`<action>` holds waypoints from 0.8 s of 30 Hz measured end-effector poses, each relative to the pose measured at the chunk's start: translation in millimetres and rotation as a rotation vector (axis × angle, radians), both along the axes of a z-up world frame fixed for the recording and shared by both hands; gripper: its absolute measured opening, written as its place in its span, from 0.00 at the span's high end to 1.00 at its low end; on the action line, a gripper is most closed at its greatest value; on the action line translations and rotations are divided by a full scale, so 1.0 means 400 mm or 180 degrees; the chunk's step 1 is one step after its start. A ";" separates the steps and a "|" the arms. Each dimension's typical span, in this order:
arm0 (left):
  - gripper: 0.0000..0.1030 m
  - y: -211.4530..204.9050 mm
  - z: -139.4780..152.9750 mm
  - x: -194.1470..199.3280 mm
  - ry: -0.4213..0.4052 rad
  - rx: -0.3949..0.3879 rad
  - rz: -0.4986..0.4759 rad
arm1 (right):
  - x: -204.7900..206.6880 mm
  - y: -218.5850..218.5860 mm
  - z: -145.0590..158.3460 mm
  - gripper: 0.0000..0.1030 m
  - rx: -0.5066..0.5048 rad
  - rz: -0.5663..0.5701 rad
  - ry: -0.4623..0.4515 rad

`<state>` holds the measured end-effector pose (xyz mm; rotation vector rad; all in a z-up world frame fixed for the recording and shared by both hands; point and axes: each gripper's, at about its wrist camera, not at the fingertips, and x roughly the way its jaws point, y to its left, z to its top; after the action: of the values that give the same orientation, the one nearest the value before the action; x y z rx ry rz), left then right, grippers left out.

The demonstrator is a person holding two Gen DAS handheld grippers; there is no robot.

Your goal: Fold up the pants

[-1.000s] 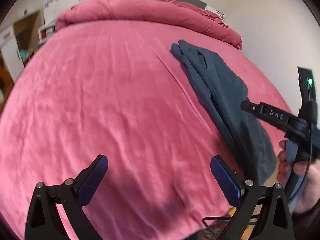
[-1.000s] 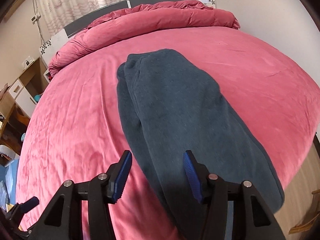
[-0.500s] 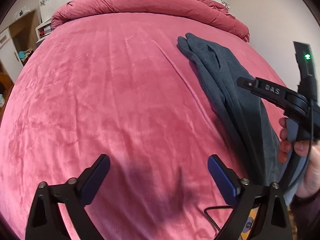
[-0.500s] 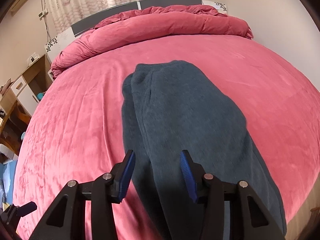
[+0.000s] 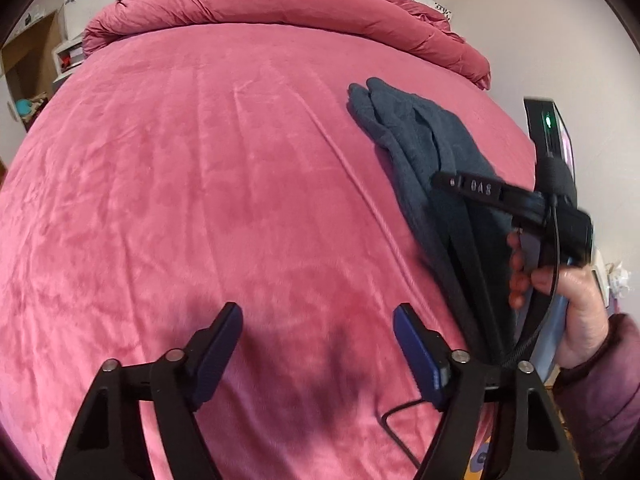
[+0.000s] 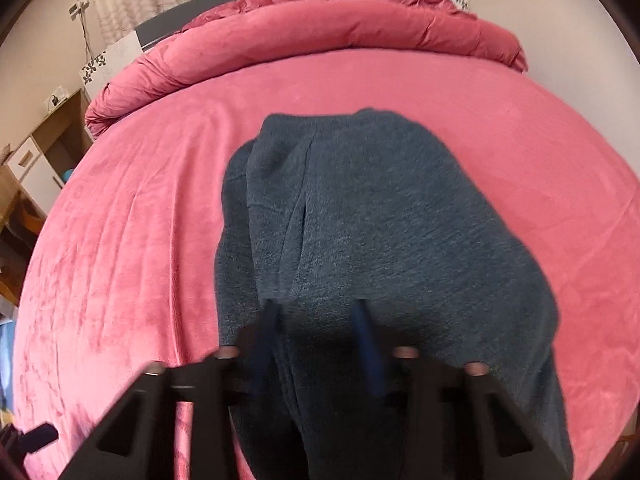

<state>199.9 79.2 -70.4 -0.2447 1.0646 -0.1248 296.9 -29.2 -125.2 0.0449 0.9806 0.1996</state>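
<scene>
Fleece pants [image 6: 384, 240]: dark blue-grey, already doubled leg on leg, lying lengthwise on the pink bedspread [image 5: 200, 200], toward the bed's right side.
Rolled duvet [image 5: 280, 4]: bunched along the head of the bed, well apart from the pants.
Right gripper [image 6: 320, 320]: blurred, jaws closing over the near part of the pants, with a ridge of fleece between them; I cannot tell whether the pads press on it yet.
Left gripper [image 5: 318, 344]: jaws closing with nothing between them, over bare bedspread beside the pants, not over them.
Hand [image 5: 576, 304]: wraps the right gripper's handle at the bed's edge.
Risk, thin grip: the right jaws may pinch only the top layer, so the lower leg stays behind and the fold comes apart.
Risk, wrong cloth: the left jaws may catch bedspread instead of pants, dragging the cover.
Risk, one-sided lift: the fleece would sag and twist.
</scene>
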 end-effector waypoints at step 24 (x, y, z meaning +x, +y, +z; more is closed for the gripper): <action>0.14 -0.004 0.068 0.148 0.0078 -0.1061 -0.0261 | -0.274 -0.092 0.051 0.88 0.1677 0.0792 0.0249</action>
<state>258.9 77.6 -43.4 -0.5040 1.0758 -0.3752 187.1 -65.9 -104.9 0.4163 0.9883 0.6862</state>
